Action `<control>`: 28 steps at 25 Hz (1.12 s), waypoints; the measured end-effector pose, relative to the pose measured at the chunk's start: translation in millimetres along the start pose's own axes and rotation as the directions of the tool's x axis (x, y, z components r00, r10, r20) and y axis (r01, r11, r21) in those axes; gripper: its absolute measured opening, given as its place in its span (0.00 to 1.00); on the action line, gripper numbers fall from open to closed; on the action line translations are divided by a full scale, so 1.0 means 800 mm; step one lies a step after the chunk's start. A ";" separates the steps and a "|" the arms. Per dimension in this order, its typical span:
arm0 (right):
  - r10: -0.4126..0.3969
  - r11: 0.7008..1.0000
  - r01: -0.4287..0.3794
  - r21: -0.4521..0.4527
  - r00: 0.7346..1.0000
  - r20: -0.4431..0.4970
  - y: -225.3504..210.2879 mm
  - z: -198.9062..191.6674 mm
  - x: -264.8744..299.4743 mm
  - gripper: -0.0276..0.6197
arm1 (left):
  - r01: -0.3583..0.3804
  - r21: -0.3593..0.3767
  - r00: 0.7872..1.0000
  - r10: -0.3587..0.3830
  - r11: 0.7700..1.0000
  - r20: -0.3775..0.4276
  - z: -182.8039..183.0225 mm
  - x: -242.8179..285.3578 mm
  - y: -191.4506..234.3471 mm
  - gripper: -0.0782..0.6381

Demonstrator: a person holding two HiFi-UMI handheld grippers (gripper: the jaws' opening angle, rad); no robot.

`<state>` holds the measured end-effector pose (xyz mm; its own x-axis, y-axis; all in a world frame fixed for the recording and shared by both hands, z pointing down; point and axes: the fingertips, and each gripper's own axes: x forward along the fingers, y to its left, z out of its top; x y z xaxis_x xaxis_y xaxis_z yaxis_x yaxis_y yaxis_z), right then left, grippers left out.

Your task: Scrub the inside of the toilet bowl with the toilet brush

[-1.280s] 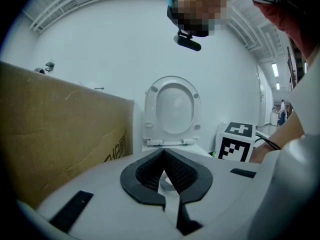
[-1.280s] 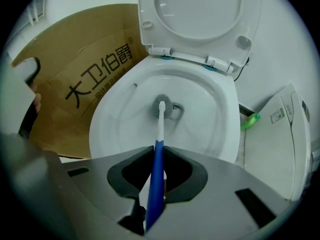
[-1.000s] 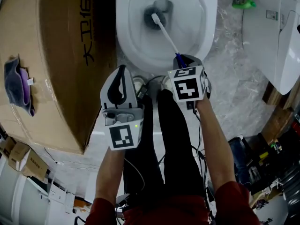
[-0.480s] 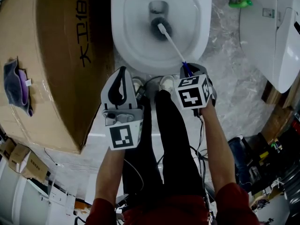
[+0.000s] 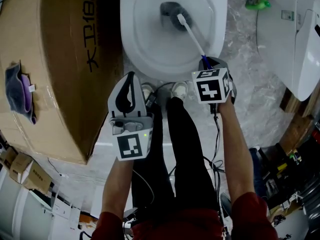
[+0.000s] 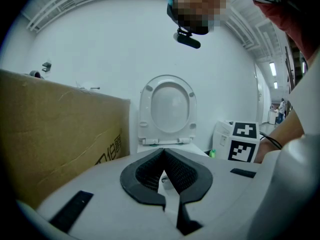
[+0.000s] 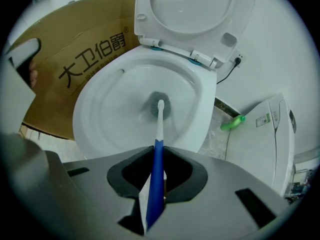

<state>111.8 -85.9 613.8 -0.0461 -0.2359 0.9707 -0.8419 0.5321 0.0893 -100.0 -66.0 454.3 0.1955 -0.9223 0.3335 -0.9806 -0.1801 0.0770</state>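
Note:
A white toilet bowl (image 5: 145, 49) (image 7: 110, 119) stands ahead of me with its lid (image 7: 192, 11) (image 6: 168, 104) up. My right gripper (image 5: 210, 66) (image 7: 157, 181) is shut on the blue handle of the toilet brush (image 5: 192, 34) (image 7: 158, 154). The brush's white shaft slants down into the bowl and its dark bristle head (image 5: 172, 15) (image 7: 159, 106) sits at the drain. My left gripper (image 5: 127, 91) (image 6: 164, 171) hangs in front of the bowl's near rim, shut, with nothing between its pads.
A big cardboard box (image 5: 55, 69) (image 7: 85, 59) stands hard against the bowl's left side. On it lies a purple cloth (image 5: 19, 91). To the right are a white appliance (image 5: 295, 39) (image 7: 265, 139) and a green bottle (image 5: 259, 4) (image 7: 232, 122). My legs and cables fill the floor below.
The brush head has swept from the drain's left side toward the right within the bowl, and my right gripper has shifted right and slightly forward. The left gripper has stayed put.

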 end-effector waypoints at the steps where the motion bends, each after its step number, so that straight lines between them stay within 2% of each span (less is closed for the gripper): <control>1: -0.002 1.000 0.002 0.007 1.000 0.003 -0.001 0.005 0.004 0.14 | 0.000 0.001 1.000 0.000 1.000 0.000 -0.001 0.000 0.001 0.13; 6: 0.012 0.999 -0.012 0.049 1.000 0.008 0.003 0.031 0.023 0.14 | -0.002 0.004 1.000 0.002 1.000 -0.001 -0.001 -0.001 0.004 0.13; 12: 0.040 0.999 -0.039 0.019 0.999 -0.014 0.029 0.050 0.042 0.14 | -0.012 0.006 1.000 0.012 1.000 -0.005 -0.002 -0.004 0.014 0.13; 22: 0.089 0.996 -0.087 0.036 0.994 -0.069 0.054 0.017 0.035 0.14 | -0.018 0.002 1.000 0.018 1.000 0.016 0.009 -0.008 0.020 0.13; 26: 0.099 0.993 -0.095 0.065 0.994 -0.056 0.064 0.005 0.013 0.14 | -0.005 0.003 1.000 0.005 1.000 0.027 0.024 -0.012 0.013 0.13; 28: 0.111 0.989 -0.103 0.106 0.992 -0.067 0.070 -0.008 0.001 0.14 | 0.001 0.004 0.999 -0.001 1.000 0.032 0.034 -0.015 0.010 0.13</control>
<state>67.7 -51.1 620.8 -0.1027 -0.1202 0.9874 -0.8850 0.4643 -0.0355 -110.2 -65.6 425.3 0.1962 -0.9327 0.3028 -0.9805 -0.1824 0.0735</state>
